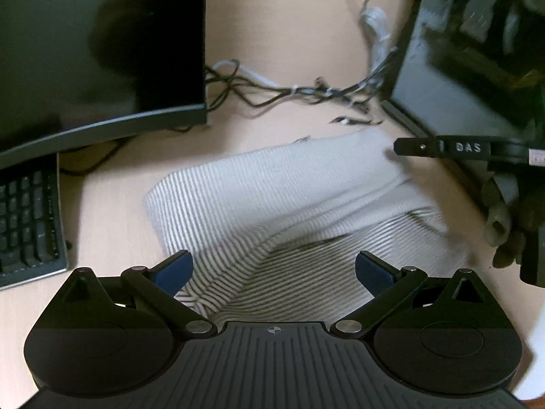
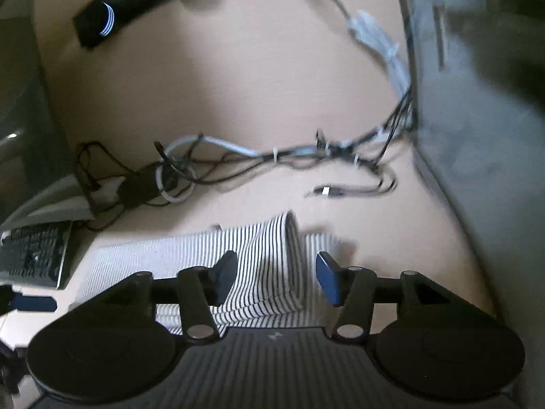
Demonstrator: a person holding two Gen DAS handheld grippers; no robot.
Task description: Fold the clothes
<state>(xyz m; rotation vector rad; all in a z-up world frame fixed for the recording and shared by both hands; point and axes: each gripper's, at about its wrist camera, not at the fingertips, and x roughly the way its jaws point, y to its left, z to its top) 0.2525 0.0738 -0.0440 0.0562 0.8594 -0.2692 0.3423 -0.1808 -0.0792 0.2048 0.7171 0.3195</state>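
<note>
- At the far left of the left wrist view, a black computer keyboard (image 1: 29, 218) lies on the pale wooden desk (image 1: 112, 204), below the lower edge of a dark flat monitor (image 1: 102, 51).
- The same keyboard (image 2: 32, 254) shows at the left edge of the right wrist view, and beyond it a tangle of black and white cables (image 2: 211, 163) runs across the desk (image 2: 238, 78) toward the right.
- The left gripper (image 1: 274, 269) hovers over the white-and-dark striped knit garment (image 1: 272, 197) with its blue-padded fingers (image 1: 175, 272) spread wide apart, nothing between them.
- The garment lies flat on the desk in the middle of the view, between the keyboard and a dark upright panel (image 1: 442, 78) at the right; part of it is doubled over itself in a fold.
- In the right wrist view the striped garment (image 2: 262, 272) sits just ahead of the camera, with a folded ridge running away from the lens.
- The right gripper (image 2: 276, 279) has its fingers (image 2: 328, 281) parted on either side of that ridge; blur hides whether the pads touch the cloth.
- From the right edge of the left view, the right gripper's black finger (image 1: 442, 148) marked "DAS" reaches to the garment's far corner.
- A grey upright wall (image 2: 477, 136) closes the right side.
</note>
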